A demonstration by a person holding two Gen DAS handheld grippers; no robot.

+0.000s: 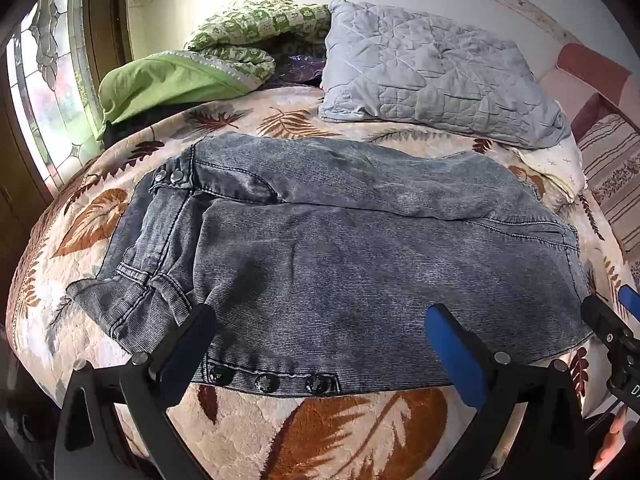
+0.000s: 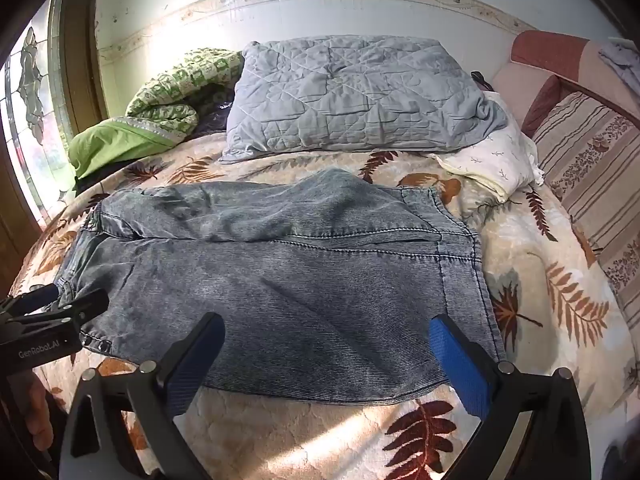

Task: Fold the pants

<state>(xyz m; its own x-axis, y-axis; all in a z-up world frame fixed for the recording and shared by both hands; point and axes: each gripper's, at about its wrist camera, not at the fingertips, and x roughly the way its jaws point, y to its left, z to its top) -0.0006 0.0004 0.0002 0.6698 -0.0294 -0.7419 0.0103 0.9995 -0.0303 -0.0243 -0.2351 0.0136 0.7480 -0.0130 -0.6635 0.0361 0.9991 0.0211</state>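
Grey-blue denim pants (image 1: 340,248) lie folded into a compact stack on the leaf-print bedspread (image 1: 320,432); they also show in the right wrist view (image 2: 280,272). Three snap buttons (image 1: 266,382) line the near edge. My left gripper (image 1: 320,344) is open and empty, over the near left edge of the pants by the snaps. My right gripper (image 2: 328,356) is open and empty, over the near right edge. Each gripper shows at the side of the other's view, the right one (image 1: 616,328) and the left one (image 2: 72,308).
A grey quilted pillow (image 2: 352,96) lies behind the pants, with green bedding (image 2: 132,136) at the back left and a white pillow (image 2: 492,164) at the right. A striped cushion (image 2: 592,168) stands along the right side. A window (image 1: 44,92) is at the left.
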